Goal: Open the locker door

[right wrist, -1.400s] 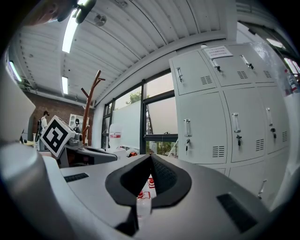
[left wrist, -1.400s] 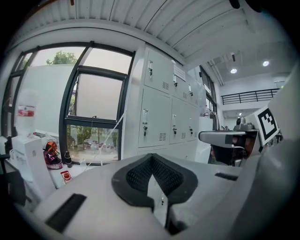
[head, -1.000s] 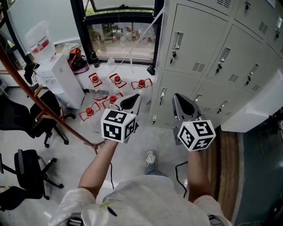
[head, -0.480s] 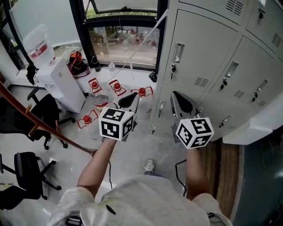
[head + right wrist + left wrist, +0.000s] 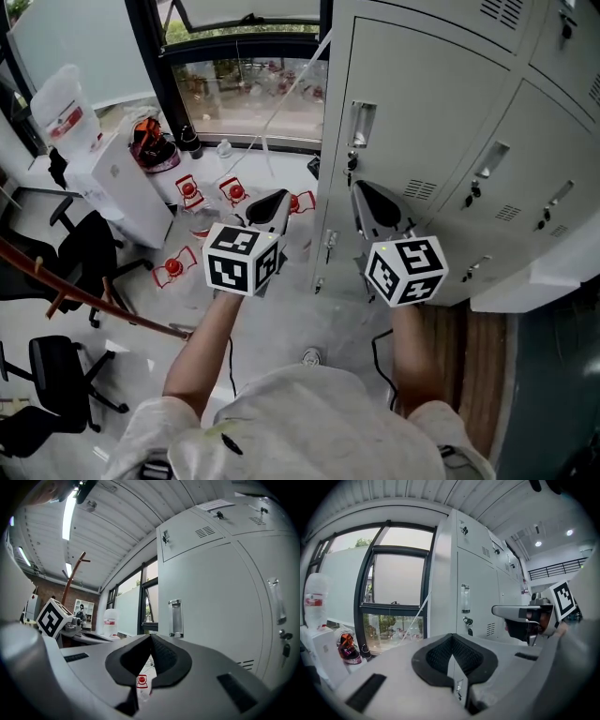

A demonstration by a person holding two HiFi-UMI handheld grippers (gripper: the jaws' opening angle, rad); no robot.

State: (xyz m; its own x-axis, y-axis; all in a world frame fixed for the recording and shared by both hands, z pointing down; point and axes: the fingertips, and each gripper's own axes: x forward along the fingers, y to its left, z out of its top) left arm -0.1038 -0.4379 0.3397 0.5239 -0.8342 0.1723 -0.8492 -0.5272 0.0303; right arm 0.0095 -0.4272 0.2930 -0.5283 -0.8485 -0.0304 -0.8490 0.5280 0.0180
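Observation:
A bank of grey lockers [image 5: 441,103] fills the right of the head view. The nearest door has a vertical handle [image 5: 360,124] with a key lock [image 5: 351,161] just below it. My right gripper [image 5: 362,190] is shut and empty, its tip a little below that lock and apart from the door. My left gripper [image 5: 277,199] is also shut and empty, left of the locker's edge. In the right gripper view the handle [image 5: 175,618] stands just above my closed jaws [image 5: 151,637]. The left gripper view shows handle [image 5: 465,598] and lock [image 5: 467,620] ahead.
A window [image 5: 244,84] lies ahead on the left, with red items [image 5: 187,192] on the floor under it. A water dispenser [image 5: 108,173] and black office chairs [image 5: 56,375] stand at left. A wooden pole [image 5: 84,295] slants across. More locker doors with handles [image 5: 487,159] continue right.
The person has stepped closer to the lockers. Both grippers have moved forward and up, so the right one now sits just under the nearest door's handle. Both stayed shut.

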